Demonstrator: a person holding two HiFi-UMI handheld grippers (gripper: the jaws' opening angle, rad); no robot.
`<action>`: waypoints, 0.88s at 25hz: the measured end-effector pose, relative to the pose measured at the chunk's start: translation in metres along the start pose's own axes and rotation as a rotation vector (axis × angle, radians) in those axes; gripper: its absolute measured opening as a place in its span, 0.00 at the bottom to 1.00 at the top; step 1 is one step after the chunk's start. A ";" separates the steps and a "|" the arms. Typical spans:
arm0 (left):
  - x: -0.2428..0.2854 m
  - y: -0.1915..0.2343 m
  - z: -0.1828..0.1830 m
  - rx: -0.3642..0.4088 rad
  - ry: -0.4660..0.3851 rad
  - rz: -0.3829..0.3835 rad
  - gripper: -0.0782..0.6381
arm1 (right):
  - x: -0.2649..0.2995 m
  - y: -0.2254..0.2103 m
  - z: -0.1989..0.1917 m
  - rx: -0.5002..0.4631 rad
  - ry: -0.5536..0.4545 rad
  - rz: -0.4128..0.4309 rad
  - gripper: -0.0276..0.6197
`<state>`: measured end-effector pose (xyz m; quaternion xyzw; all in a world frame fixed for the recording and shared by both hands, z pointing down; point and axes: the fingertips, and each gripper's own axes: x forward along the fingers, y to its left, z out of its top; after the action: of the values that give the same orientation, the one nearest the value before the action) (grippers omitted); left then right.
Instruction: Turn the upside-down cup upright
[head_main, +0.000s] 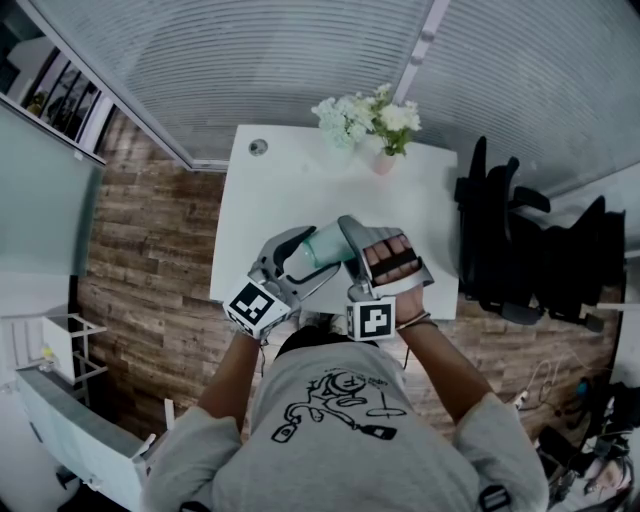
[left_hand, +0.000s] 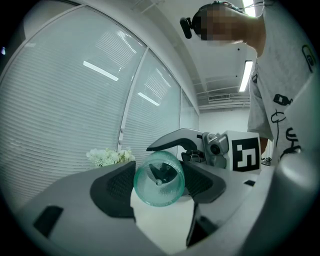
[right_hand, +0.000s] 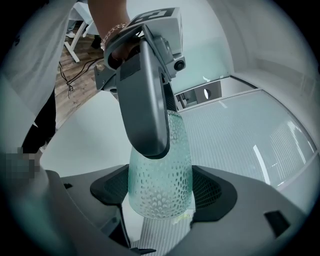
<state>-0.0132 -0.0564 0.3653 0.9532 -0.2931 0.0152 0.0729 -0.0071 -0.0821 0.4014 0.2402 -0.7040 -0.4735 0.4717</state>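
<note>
One cup (head_main: 324, 244), lying level above one desk (head_main: 300, 190). Left gripper (left_hand: 159, 184) and right gripper (right_hand: 160, 194): both jaws clamp it. One flower bunch (head_main: 365, 118).

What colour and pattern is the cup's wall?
Translucent pale-green tapered cup with dimpled, scale-like texture; clearest in the right gripper view.

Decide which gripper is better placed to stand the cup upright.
Probably the right gripper: it clasps the cup across its side. The left gripper holds it lengthwise, end-on.
</note>
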 end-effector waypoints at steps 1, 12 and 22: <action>0.000 0.000 0.000 0.004 0.001 -0.002 0.53 | 0.000 0.000 0.000 0.005 -0.002 0.002 0.64; 0.001 0.002 0.011 0.008 -0.019 -0.003 0.53 | -0.002 0.000 -0.010 0.147 -0.010 0.001 0.64; 0.002 0.000 0.022 -0.001 -0.078 -0.016 0.54 | -0.004 -0.011 -0.017 0.451 -0.112 -0.015 0.64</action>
<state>-0.0122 -0.0609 0.3433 0.9553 -0.2880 -0.0227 0.0621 0.0090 -0.0910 0.3921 0.3182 -0.8153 -0.3200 0.3628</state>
